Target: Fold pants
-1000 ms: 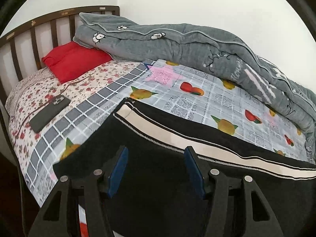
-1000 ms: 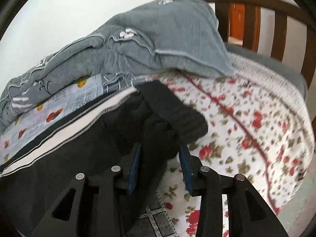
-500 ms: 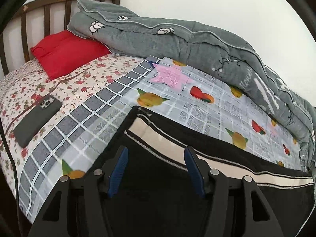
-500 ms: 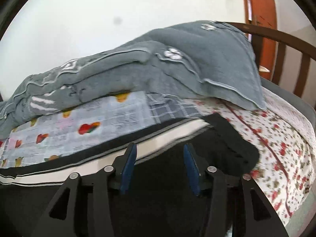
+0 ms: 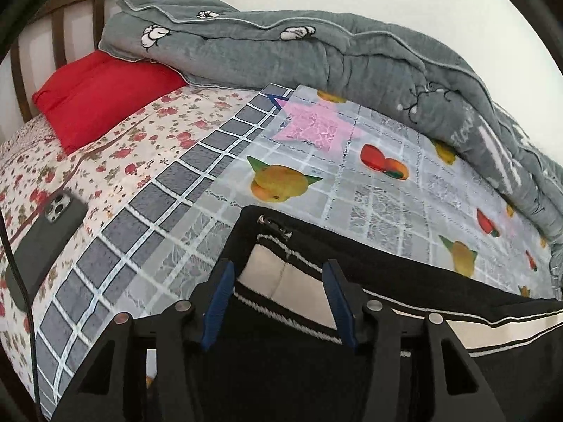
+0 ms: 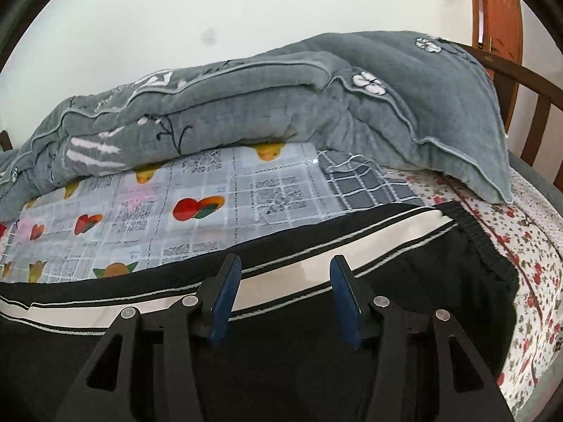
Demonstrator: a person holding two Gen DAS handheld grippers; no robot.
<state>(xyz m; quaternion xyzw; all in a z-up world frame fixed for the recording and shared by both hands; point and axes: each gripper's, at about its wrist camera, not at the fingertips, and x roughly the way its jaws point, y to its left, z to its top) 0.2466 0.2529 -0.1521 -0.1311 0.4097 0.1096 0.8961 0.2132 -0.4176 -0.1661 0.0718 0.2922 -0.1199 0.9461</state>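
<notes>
Black pants with a white side stripe lie lengthwise on the bed. In the left wrist view their leg end with a small zipper lies just ahead of my left gripper, which is open and empty above the cloth. In the right wrist view the pants show their ribbed waistband at the right. My right gripper is open and empty above the stripe.
A bunched grey quilt runs along the wall; it also shows in the right wrist view. A red pillow and a phone lie at the left. A wooden headboard and footboard bound the bed.
My right gripper has let go of the waistband and opened; the waistband now lies flat. Both grippers have drawn back and risen over the laid-out pants.
</notes>
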